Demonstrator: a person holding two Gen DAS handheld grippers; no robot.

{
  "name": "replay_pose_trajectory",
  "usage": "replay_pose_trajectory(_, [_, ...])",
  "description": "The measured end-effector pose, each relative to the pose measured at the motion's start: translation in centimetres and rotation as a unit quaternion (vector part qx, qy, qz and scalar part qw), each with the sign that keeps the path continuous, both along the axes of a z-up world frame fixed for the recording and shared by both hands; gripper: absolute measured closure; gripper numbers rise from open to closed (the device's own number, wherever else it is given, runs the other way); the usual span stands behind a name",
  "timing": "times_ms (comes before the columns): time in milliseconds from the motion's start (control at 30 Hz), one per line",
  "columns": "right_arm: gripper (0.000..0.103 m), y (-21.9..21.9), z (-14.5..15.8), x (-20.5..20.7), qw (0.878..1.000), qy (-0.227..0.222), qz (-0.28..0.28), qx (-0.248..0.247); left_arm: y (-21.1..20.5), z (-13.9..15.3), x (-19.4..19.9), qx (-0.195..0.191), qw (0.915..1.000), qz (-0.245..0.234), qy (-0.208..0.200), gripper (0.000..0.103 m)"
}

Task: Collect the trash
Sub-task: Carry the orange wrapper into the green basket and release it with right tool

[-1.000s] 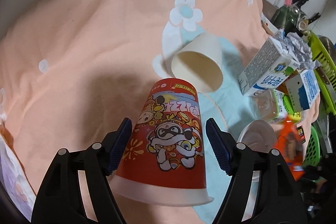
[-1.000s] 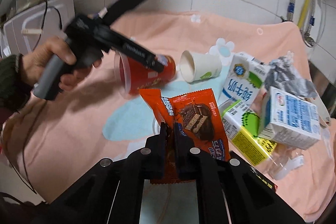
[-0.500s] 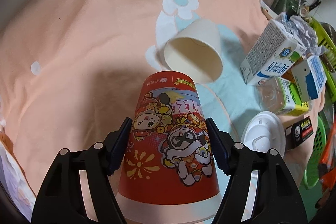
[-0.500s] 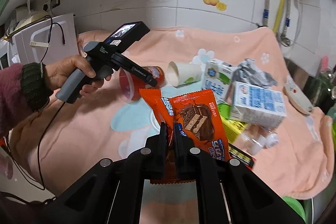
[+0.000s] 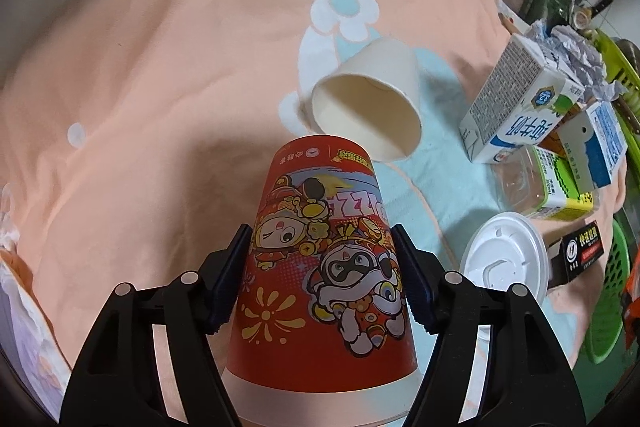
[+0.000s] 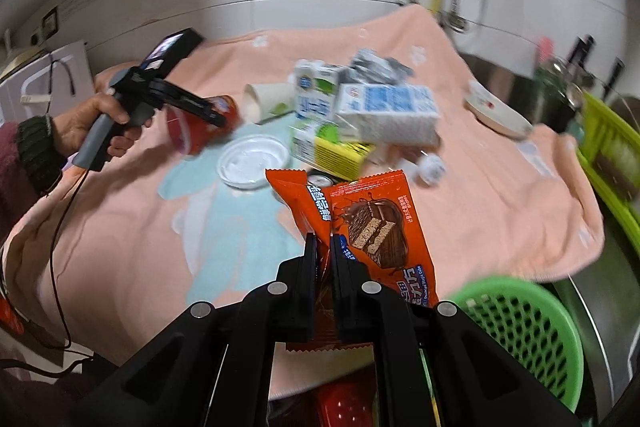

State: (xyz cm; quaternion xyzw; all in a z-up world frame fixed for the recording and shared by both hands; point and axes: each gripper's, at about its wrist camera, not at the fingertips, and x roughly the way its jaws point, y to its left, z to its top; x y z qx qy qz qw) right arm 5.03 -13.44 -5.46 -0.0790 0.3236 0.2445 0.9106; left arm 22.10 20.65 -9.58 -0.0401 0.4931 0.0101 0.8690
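My left gripper [image 5: 322, 279] is shut on a red cartoon paper cup [image 5: 324, 275], held upside down above the peach towel; it also shows in the right wrist view [image 6: 200, 125]. My right gripper [image 6: 324, 247] is shut on an orange chocolate cake wrapper [image 6: 360, 223], lifted off the table near its front right edge. A plain white paper cup [image 5: 370, 107] lies on its side just beyond the red cup. Milk cartons [image 5: 520, 107] [image 6: 384, 107], a yellow-green carton [image 6: 328, 147], crumpled foil [image 5: 568, 55] and a white plastic lid [image 5: 504, 259] [image 6: 254, 161] lie on the towel.
A green mesh basket [image 6: 520, 323] stands below the table's front right edge. A small black box [image 5: 580, 247] lies by the lid. A white dish [image 6: 496, 111] sits at the back right. A green rack [image 6: 612, 147] and bottles stand at the right. A tiled wall is behind.
My right gripper has pulled back and to the right with the wrapper, bringing the green basket into view. My left gripper has closed on the red cup and lifted it.
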Motion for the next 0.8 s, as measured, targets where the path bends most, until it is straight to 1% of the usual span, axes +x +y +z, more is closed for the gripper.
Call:
replay_pose_trajectory(100, [0.096, -1.6, -0.5, -0.6, 1.0, 0.001, -0.028, 0.0, 0.2, 0.4, -0.9, -0.007, 0.9999, 0.012, -0.007, 0.036])
replay_pose_trajectory(200, [0.096, -2.8, -1.2, -1.0, 0.999, 0.006, -0.048, -0.002, 0.4, 1.3, -2.2, -0.017, 0.9994, 0.019, -0.022, 0.036])
replay_pose_trajectory(400, [0.096, -5.2, -2.6, -1.6, 0.996, 0.018, -0.084, 0.006, -0.2, 4.8, -5.8, -0.036, 0.997, 0.015, -0.066, 0.036])
replay_pose_trajectory(500, [0.096, -6.8, -3.1, -1.7, 0.994, 0.023, -0.107, 0.015, -1.6, 6.9, -7.9, -0.048, 0.9946, -0.002, -0.092, 0.036])
replay_pose_trajectory(600, [0.096, -8.2, -3.4, -1.7, 0.991, 0.024, -0.128, 0.019, -3.6, 8.3, -9.0, -0.051, 0.9926, -0.025, -0.107, 0.036])
replay_pose_trajectory(800, [0.094, -11.2, -4.2, -1.5, 0.985, 0.027, -0.166, 0.025, -9.5, 10.4, -10.4, -0.065, 0.9849, -0.093, -0.13, 0.036])
